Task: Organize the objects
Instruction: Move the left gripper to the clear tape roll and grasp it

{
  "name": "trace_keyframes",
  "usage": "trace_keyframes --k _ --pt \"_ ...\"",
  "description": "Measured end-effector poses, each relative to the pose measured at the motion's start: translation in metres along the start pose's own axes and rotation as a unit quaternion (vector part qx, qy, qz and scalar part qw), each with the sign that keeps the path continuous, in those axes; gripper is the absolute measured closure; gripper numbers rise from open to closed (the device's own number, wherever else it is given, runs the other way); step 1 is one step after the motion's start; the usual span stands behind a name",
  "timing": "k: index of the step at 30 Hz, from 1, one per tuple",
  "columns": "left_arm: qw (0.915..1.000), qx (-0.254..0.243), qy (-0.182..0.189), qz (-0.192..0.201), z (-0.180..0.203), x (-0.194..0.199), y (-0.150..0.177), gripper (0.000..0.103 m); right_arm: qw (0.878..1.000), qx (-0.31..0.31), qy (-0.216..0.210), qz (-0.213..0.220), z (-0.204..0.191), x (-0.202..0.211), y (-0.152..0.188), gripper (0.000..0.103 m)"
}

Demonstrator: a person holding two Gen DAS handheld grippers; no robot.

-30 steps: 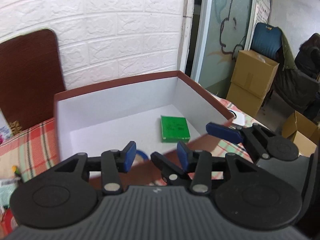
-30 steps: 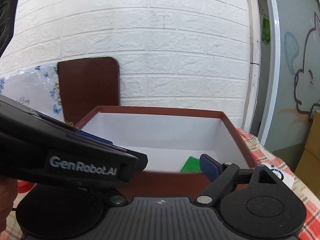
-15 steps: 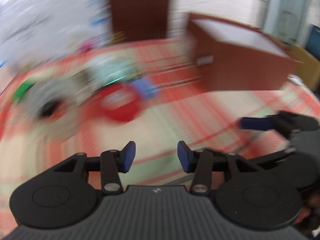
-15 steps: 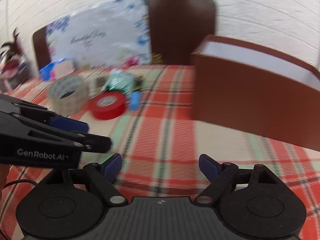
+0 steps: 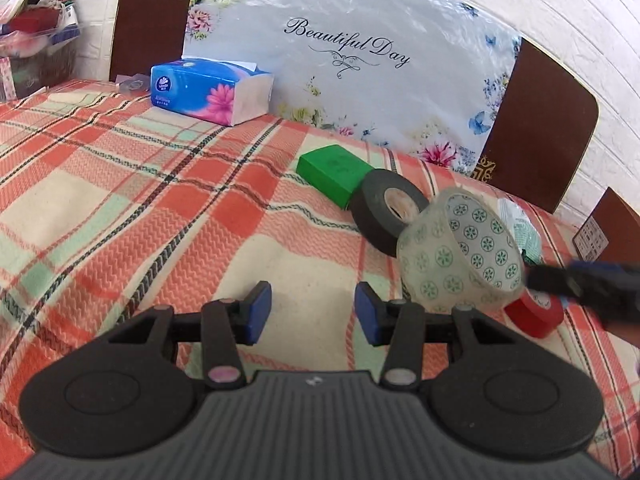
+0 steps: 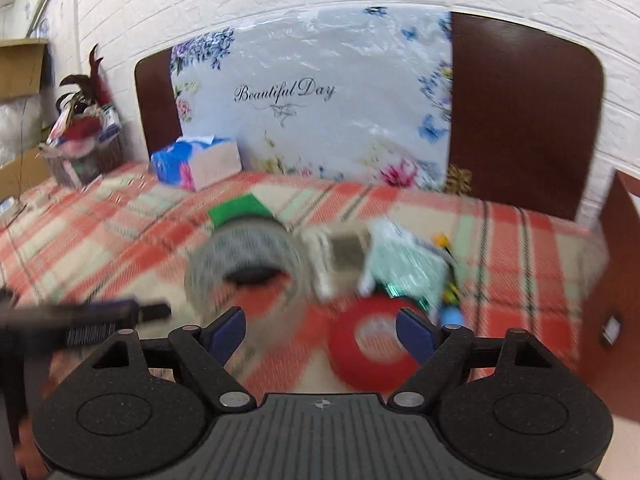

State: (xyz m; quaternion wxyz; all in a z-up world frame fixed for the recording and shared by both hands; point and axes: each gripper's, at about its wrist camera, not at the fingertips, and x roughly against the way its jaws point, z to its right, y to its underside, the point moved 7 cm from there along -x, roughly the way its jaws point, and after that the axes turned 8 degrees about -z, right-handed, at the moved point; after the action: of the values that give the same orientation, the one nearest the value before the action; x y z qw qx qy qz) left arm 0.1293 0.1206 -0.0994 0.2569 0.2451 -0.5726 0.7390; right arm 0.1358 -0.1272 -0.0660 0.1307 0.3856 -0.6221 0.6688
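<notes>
My left gripper [image 5: 312, 314] is open and empty above the plaid tablecloth [image 5: 120, 200]. Ahead to its right lie a clear tape roll with green dots [image 5: 460, 256], a black tape roll [image 5: 384, 210], a green block [image 5: 334, 174] and a red tape roll [image 5: 536, 314]. My right gripper [image 6: 320, 330] is open and empty; the red tape roll [image 6: 368, 350] lies just ahead, near its right finger, with the clear roll [image 6: 244, 264] to the left. The right wrist view is blurred.
A blue tissue pack [image 5: 208, 90] lies at the back left before a floral "Beautiful Day" board [image 5: 348, 60]. A brown box [image 6: 620, 304] stands at the right edge. A green-patterned packet [image 6: 404, 264] and small items lie beyond the red roll.
Both grippers have swung left, away from the brown box holding a green card, and now face the tape rolls on the table. Both stay open and empty.
</notes>
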Motion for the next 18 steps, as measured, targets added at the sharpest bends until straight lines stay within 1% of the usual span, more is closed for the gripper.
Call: trace_keyframes --k 1,2,3,4,5,7,8,9,11,12,13,15,16,18 --pt "1.0000 -0.007 -0.001 0.002 0.003 -0.001 0.000 0.050 1.000 -0.005 0.004 -0.010 0.000 -0.009 -0.005 0.041" --pt "0.9999 -0.013 -0.001 0.004 0.006 -0.002 0.001 0.046 1.000 -0.011 0.006 -0.025 0.001 -0.019 -0.010 0.049" --pt "0.9998 -0.019 0.000 0.005 0.009 -0.003 0.001 0.044 0.999 -0.021 0.002 -0.046 0.003 -0.028 -0.012 0.070" --pt "0.9997 -0.023 0.002 0.006 0.009 -0.003 0.002 0.042 0.997 -0.037 -0.013 -0.066 0.003 -0.036 -0.012 0.089" --pt "0.9997 -0.025 0.002 0.007 0.009 -0.002 0.003 0.041 0.996 -0.053 -0.023 -0.073 0.004 -0.037 -0.012 0.091" --pt "0.9996 -0.027 0.004 0.007 0.009 -0.002 0.004 0.040 0.996 -0.062 -0.019 -0.066 0.006 -0.026 -0.009 0.095" --pt "0.9996 -0.027 0.005 0.007 0.009 -0.002 0.004 0.040 0.996 -0.061 -0.013 -0.058 0.007 -0.017 -0.005 0.095" --pt "0.9996 -0.027 0.006 0.007 0.008 -0.001 0.004 0.040 0.997 -0.062 -0.007 -0.055 0.010 -0.008 0.000 0.094" --pt "0.9996 -0.026 0.006 0.007 0.009 -0.001 0.004 0.040 0.995 -0.081 -0.007 -0.052 0.021 0.010 0.014 0.097" --pt "0.9996 -0.025 0.007 0.006 0.009 -0.001 0.004 0.040 0.994 -0.092 -0.004 -0.054 0.028 0.020 0.024 0.096" --pt "0.9997 -0.024 0.008 0.005 0.008 -0.001 0.004 0.040 0.994 -0.099 0.004 -0.052 0.036 0.031 0.032 0.096" --pt "0.9997 -0.023 0.010 0.002 0.009 0.000 0.003 0.040 0.993 -0.100 0.040 -0.053 0.054 0.055 0.054 0.092" --pt "0.9996 -0.026 0.010 0.000 0.010 0.000 0.003 0.040 0.991 -0.108 0.057 -0.055 0.065 0.067 0.067 0.093" --pt "0.9994 -0.033 0.011 -0.008 0.014 0.002 0.004 0.040 0.985 -0.143 0.077 -0.061 0.090 0.092 0.095 0.093"
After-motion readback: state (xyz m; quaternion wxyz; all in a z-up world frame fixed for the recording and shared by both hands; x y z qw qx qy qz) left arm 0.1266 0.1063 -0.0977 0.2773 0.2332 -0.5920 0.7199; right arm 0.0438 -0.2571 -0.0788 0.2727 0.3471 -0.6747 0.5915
